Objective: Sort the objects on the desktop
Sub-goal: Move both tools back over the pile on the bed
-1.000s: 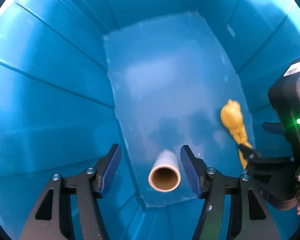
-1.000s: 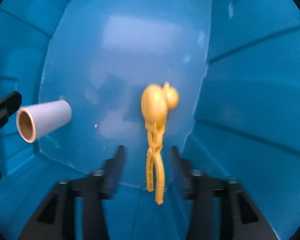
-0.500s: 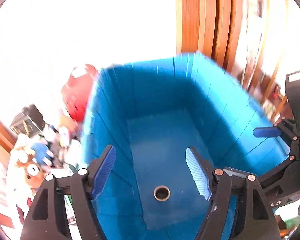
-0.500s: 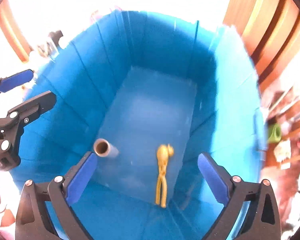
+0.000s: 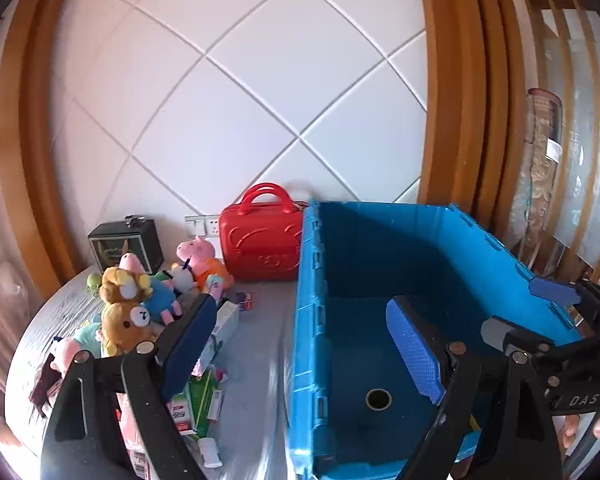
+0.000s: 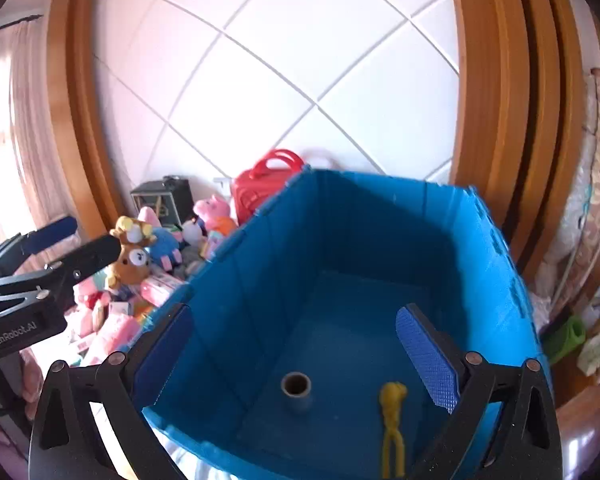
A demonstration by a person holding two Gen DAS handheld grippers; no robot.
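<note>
Left gripper: jaws had just been opening and stood wide, with nothing between them; it hung above the bin's left wall.
Right gripper: jaws spread to their widest, empty, poised above the near end of the bin.
Blue bin: deep, open-topped, tall ribbed walls; its near rim lay just under both grippers.
Cardboard tube: lay on the bin floor near the near wall, open end facing up toward the cameras.
Yellow tongs: lay on the bin floor just right of the tube, apart from it.
Done so far: two items rested in the bin; by appearance, an early share of the sorting.
Left to do: stuffed toys and small boxes remained piled on the table left of the bin.
Red case: stood upright against the wall behind the pile, close to the bin's far corner.
Open room: a bare strip of table ran between pile and bin; the bin's high wall would probably need clearing on each carry.
</note>
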